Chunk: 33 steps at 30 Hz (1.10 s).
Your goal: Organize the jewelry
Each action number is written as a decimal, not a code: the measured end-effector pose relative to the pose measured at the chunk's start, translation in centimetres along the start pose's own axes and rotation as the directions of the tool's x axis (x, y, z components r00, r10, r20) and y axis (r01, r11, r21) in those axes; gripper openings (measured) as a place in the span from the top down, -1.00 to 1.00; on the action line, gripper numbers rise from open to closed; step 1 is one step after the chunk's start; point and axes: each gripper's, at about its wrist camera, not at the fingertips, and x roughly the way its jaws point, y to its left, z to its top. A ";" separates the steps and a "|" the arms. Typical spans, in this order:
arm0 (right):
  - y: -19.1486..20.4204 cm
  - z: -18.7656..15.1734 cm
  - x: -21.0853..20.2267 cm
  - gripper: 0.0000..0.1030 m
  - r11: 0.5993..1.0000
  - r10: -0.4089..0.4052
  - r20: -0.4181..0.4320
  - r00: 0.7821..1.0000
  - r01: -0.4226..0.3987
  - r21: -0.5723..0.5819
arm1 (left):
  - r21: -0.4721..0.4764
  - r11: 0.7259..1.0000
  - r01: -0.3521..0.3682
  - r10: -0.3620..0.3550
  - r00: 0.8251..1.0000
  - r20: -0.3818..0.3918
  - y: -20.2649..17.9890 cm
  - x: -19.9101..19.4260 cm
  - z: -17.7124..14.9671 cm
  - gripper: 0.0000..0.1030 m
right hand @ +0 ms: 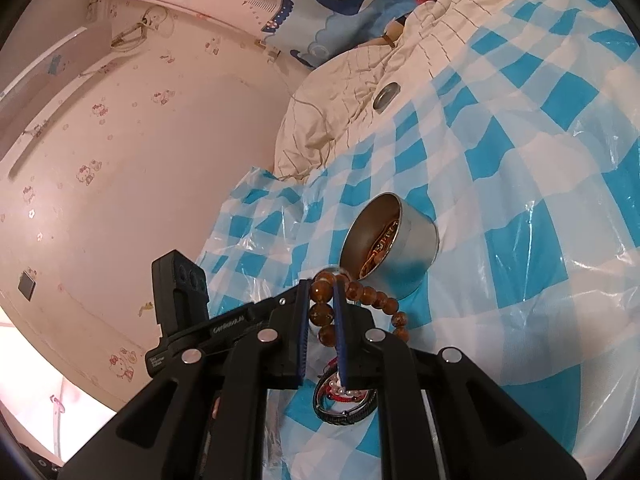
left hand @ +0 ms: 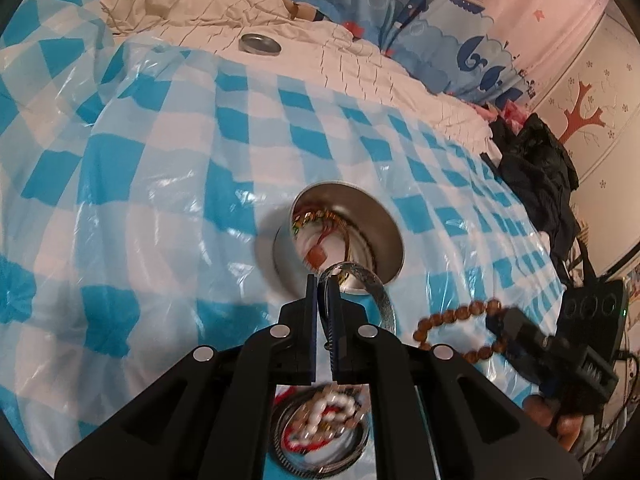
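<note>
Currently, item one — silver bangle (left hand: 378, 292): the left gripper (left hand: 323, 312) is pinching its band, jaws nearly closed, and is holding it at the near rim of the round metal tin (left hand: 386, 224) at frame centre. Item two — brown bead bracelet (right hand: 362, 298): the right gripper (right hand: 324, 316) is clamping a few beads between narrowly parted jaws, the rest of the loop hanging to the right, just before the tin's mouth. Tin contents: gold chain and a red-corded piece, partly hidden. Remaining stock — a heap of bracelets (left hand: 320, 420) is lying low in frame on the blue-checked plastic sheet (left hand: 168, 184) over the bed.

Risks, as judged: both pieces are crowding one opening, so they may be colliding; the tin is sitting on soft, crinkled bedding and could be tipping if nudged; the bangle's thin-edge grip may be slipping.
</note>
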 end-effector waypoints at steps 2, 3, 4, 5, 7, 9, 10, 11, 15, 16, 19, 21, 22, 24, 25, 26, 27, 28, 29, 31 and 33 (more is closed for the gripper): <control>-0.1 0.2 -0.2 0.76 1.000 0.003 0.005 1.000 -0.003 0.006 | -0.013 1.000 -0.004 0.005 1.000 0.017 -0.2 0.5 0.7 0.93; -0.2 0.3 -0.3 0.76 1.000 0.005 0.010 1.000 -0.005 0.009 | -0.021 1.000 -0.005 0.006 1.000 0.027 -0.2 0.6 1.0 0.92; -0.2 0.3 -0.3 0.76 1.000 0.007 0.012 1.000 -0.007 0.011 | -0.029 1.000 -0.006 0.007 0.999 0.036 -0.2 0.8 1.3 0.92; -0.3 0.4 -0.4 0.76 1.000 0.008 0.013 1.000 -0.009 0.013 | -0.034 0.999 -0.010 0.012 0.999 0.043 -0.3 1.0 1.6 0.93; -0.4 0.5 -0.5 0.76 1.000 0.010 0.018 1.000 -0.010 0.019 | -0.048 0.999 -0.014 0.016 0.998 0.055 -0.3 1.6 2.2 0.93; -0.5 0.7 -0.5 0.76 0.999 0.017 0.022 1.000 -0.017 0.027 | -0.061 0.998 -0.023 0.026 0.998 0.058 -0.3 2.3 2.6 0.92; -0.5 0.8 -0.5 0.76 0.999 0.017 0.023 1.000 -0.018 0.028 | -0.065 0.997 -0.040 0.044 0.997 0.059 -0.3 2.9 2.7 0.92; -0.5 0.8 -0.4 0.76 0.999 0.018 0.024 1.000 -0.019 0.026 | -0.065 0.996 -0.055 0.059 0.997 0.056 -0.3 3.4 2.8 0.90; -0.2 1.2 -0.5 0.76 1.000 0.025 0.027 0.999 -0.025 0.018 | -0.066 0.995 -0.079 0.080 0.997 0.021 -0.5 5.0 2.6 0.77; -0.1 1.3 -0.5 0.76 0.999 0.027 0.028 0.999 -0.027 0.017 | -0.064 0.995 -0.073 0.074 0.997 0.023 -0.6 4.8 2.6 0.73; 0.5 1.7 -0.4 0.76 1.000 0.028 0.029 0.999 -0.028 0.002 | -0.066 0.996 -0.066 0.070 0.996 0.050 -0.5 3.7 2.6 0.50; 1.0 2.3 -0.1 0.76 1.000 0.018 0.034 0.999 -0.017 -0.016 | -0.076 0.994 -0.074 0.079 0.994 0.072 0.0 2.5 2.5 0.33; 1.2 2.6 0.1 0.76 1.000 0.015 0.036 0.999 -0.014 -0.024 | -0.082 0.994 -0.074 0.081 0.993 0.081 0.2 2.0 2.4 0.22; 1.9 3.6 0.8 0.76 0.999 0.011 0.044 0.999 -0.009 -0.047 | -0.099 0.992 -0.075 0.084 0.992 0.091 0.9 0.8 2.3 0.15; 2.2 4.0 1.1 0.76 0.998 0.010 0.047 0.999 -0.007 -0.060 | -0.104 0.992 -0.076 0.086 0.992 0.093 1.3 0.4 2.2 0.11; 2.7 4.5 1.7 0.76 0.997 0.007 0.049 0.999 -0.003 -0.081 | -0.112 0.990 -0.080 0.091 0.991 0.094 1.7 -0.1 2.1 0.03; 3.0 4.8 2.2 0.76 0.995 0.000 0.048 0.999 0.005 -0.097 | -0.119 0.989 -0.084 0.096 0.991 0.097 1.9 -0.4 2.0 -0.02; 3.3 5.1 2.9 0.76 0.993 -0.010 0.045 0.999 0.015 -0.114 | -0.130 0.988 -0.088 0.101 0.990 0.100 2.4 -0.9 1.9 -0.09; 3.5 5.4 3.8 0.76 0.992 -0.017 0.036 0.999 0.021 -0.124 | -0.137 0.986 -0.089 0.104 0.989 0.102 2.7 -1.3 1.8 -0.12; 3.7 5.6 5.6 0.74 0.986 -0.058 0.014 0.998 0.059 -0.154 | -0.143 0.986 -0.089 0.104 0.990 0.100 3.2 -1.9 1.6 -0.14; 4.1 5.4 7.7 0.36 0.963 -0.161 -0.022 0.987 0.152 -0.222 | -0.139 0.986 -0.095 0.110 0.989 0.100 3.4 -2.3 1.4 -0.17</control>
